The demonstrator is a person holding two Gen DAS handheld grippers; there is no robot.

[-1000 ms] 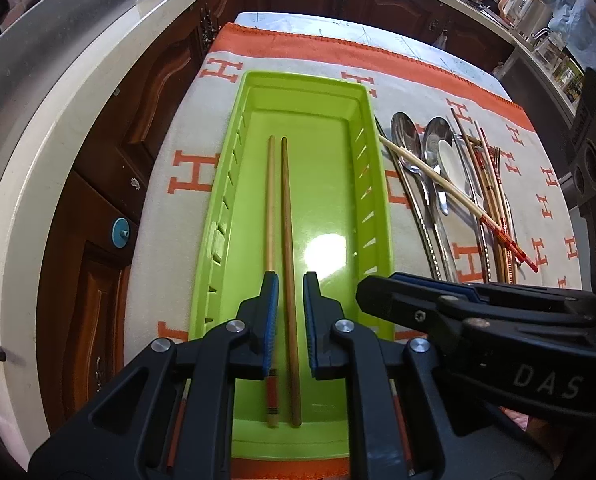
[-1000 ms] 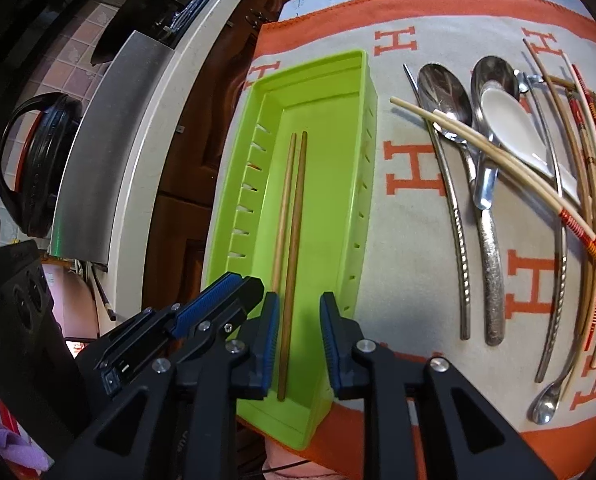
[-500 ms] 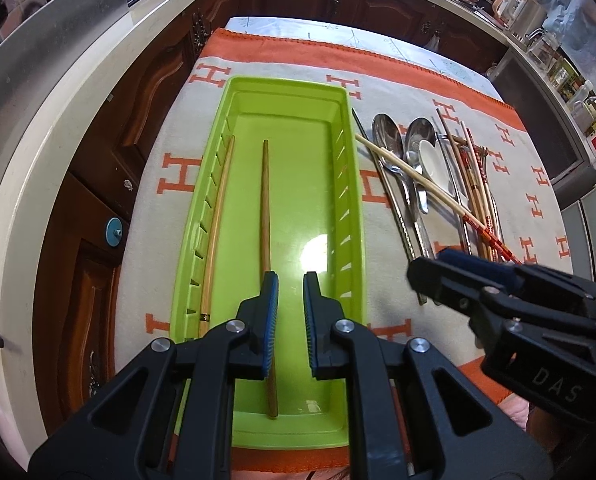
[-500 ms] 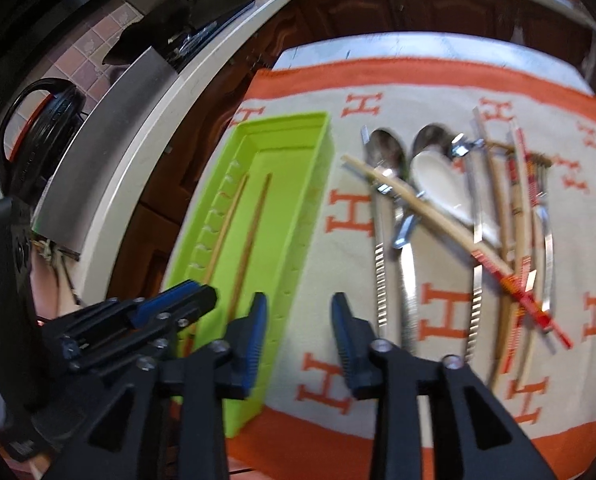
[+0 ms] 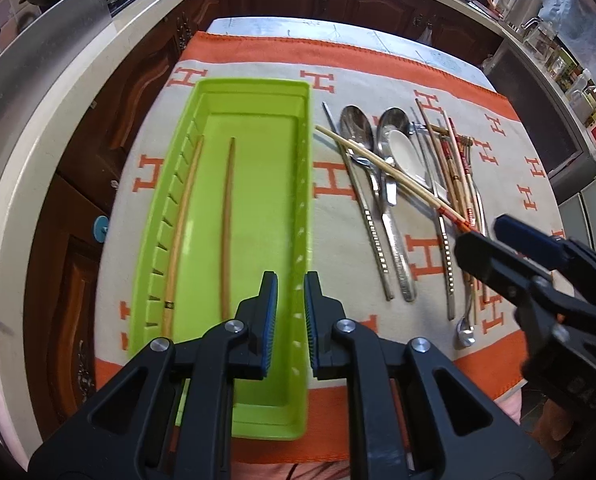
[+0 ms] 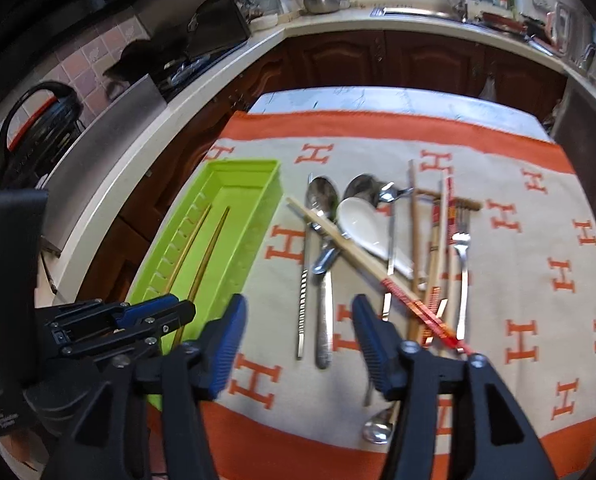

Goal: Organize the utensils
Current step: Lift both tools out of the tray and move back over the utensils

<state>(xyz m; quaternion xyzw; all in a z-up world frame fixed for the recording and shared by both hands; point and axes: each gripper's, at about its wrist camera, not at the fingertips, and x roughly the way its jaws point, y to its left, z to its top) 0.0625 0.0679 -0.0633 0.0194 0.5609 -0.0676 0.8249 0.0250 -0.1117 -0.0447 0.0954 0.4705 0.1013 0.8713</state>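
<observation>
We log: green tray (image 5: 222, 92) holding two chopsticks (image 5: 227, 224); left gripper (image 5: 290, 314) jaws narrowly parted, seemingly empty; right gripper (image 6: 298, 344) jaws wide apart.

The right tongs (image 6: 298, 332) gape wide over the orange-and-cream cloth (image 6: 537, 240). Two wooden chopsticks (image 6: 208, 256) lie in the lime-green plastic tray (image 6: 266, 200). Steel spoons (image 6: 323, 280) lie just beside it.

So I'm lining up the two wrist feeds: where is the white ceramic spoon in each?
Left wrist: white ceramic spoon upper right of centre, among the loose utensils.
Right wrist: the spoon near centre, right of the tray.
Shared landmark: green tray, left of the spoon in both.
</observation>
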